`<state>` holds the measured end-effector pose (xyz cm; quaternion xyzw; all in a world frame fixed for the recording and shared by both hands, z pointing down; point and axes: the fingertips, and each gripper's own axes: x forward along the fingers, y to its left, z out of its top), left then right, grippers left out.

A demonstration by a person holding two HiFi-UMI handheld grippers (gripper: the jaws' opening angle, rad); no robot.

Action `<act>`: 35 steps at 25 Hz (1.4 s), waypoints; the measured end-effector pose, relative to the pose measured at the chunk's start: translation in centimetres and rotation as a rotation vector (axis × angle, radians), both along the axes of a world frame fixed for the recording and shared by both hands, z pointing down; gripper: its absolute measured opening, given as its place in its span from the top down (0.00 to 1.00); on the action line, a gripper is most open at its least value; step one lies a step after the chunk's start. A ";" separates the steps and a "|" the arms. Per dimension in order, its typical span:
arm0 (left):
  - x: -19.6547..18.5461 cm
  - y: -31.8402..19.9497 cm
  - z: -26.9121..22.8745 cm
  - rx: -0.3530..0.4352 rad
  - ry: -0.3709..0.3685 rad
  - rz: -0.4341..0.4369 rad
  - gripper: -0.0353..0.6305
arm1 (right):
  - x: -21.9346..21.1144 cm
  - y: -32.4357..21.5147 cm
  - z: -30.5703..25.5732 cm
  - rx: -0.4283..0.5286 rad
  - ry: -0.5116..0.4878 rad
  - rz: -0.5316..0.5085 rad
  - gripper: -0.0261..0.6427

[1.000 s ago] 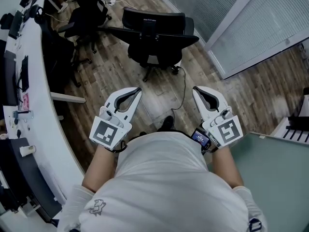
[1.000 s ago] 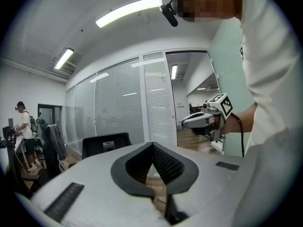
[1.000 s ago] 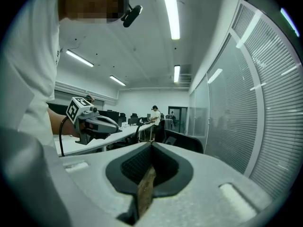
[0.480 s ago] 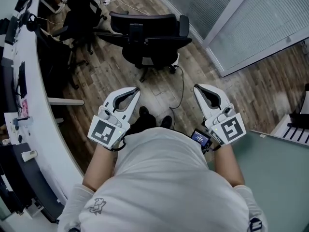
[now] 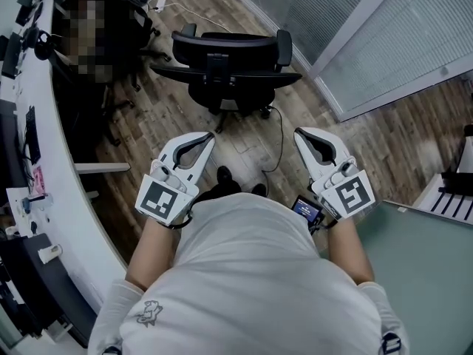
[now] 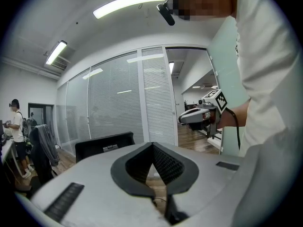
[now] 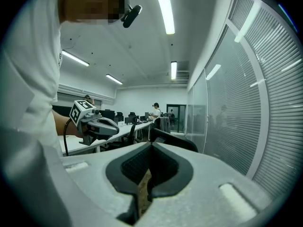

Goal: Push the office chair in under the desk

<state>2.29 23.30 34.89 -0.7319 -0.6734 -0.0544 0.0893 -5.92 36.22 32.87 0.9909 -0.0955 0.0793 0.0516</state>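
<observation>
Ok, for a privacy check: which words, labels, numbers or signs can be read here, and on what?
No text is readable.
marker cubes on left gripper and right gripper: square patterns, no letters.
shirt print: small drawing, unreadable.
wrist screen: too small.
tag on office chair: blurred.
papers on desk: too small.

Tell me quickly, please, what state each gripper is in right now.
Left gripper: closed, holding nothing.
Right gripper: closed, holding nothing.
</observation>
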 end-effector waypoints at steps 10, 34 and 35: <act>8.0 -2.4 -0.9 -0.017 0.099 0.097 0.95 | 8.1 -1.2 0.0 -0.029 -0.019 0.040 0.96; 18.9 2.2 4.7 0.182 0.193 0.128 0.82 | 15.5 5.9 5.6 -0.060 -0.182 0.017 0.86; 19.5 2.4 5.5 0.220 0.207 0.131 0.80 | 15.7 6.4 6.0 -0.056 -0.196 0.012 0.85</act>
